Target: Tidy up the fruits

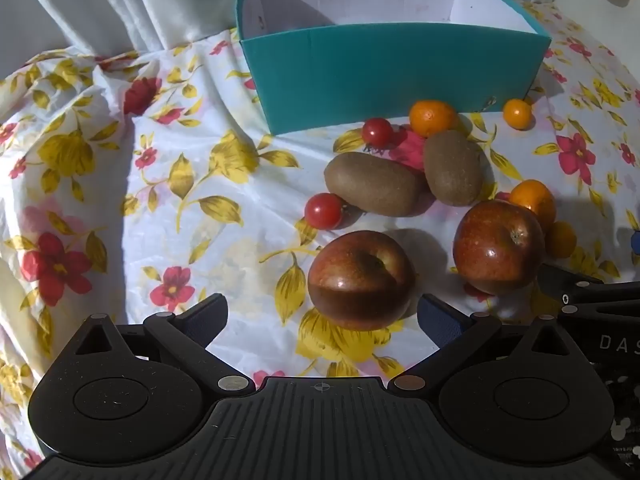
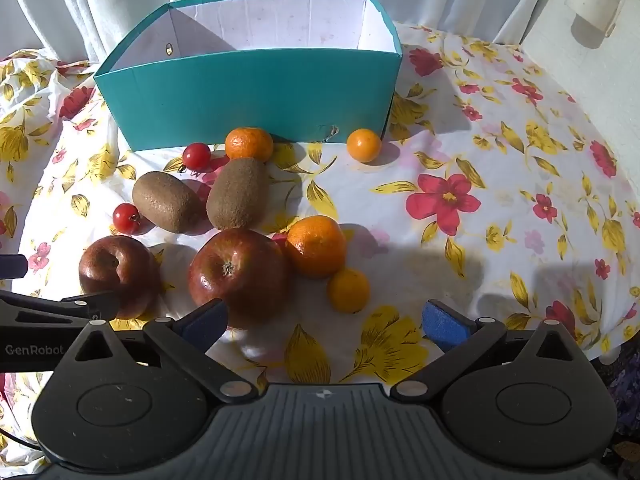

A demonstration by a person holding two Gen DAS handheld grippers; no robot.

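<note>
Left wrist view: the teal box (image 1: pixel 392 76) shows only bare white walls inside; the left hand-held gripper (image 1: pixel 322 316) is spread wide, released — one apple (image 1: pixel 360 280) just ahead between its fingers, untouched.

Right wrist view: the right hand-held gripper (image 2: pixel 322 320) gapes too — the other apple (image 2: pixel 240 276) beside its left finger, ungrasped.

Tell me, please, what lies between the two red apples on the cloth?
Only bare flowered cloth. In the right wrist view a sunlit gap separates the left apple from the right apple, with no fruit in it. The left wrist view shows the same.
</note>
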